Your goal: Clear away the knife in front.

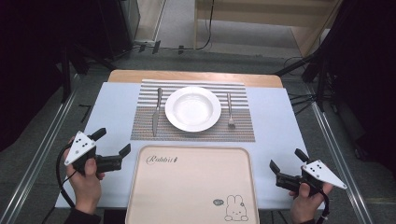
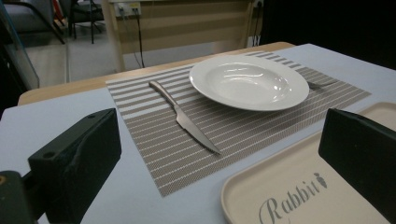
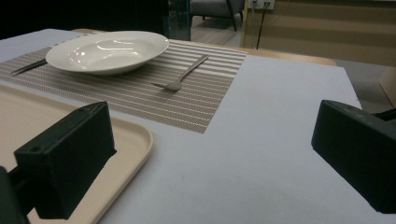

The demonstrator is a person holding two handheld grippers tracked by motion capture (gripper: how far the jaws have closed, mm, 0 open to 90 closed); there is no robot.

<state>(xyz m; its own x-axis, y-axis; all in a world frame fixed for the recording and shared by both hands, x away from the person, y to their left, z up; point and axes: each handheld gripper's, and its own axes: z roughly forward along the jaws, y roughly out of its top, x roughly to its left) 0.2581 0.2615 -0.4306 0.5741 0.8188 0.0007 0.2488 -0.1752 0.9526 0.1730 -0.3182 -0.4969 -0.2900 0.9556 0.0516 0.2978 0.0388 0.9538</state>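
Note:
A white deep plate sits in the middle of a grey striped placemat. A knife lies left of the plate and a fork right of it. A beige tray printed "Rabbit" lies near the front edge with nothing on it. My left gripper hovers open left of the tray, holding nothing. My right gripper hovers open right of the tray, also holding nothing. In the left gripper view, the knife and plate lie ahead of the wide-apart jaws. The fork lies ahead in the right gripper view.
A pale sheet covers the wooden table. Metal rails run along both sides of the table. Dark stands and cables are on the floor behind. Bare sheet lies either side of the placemat.

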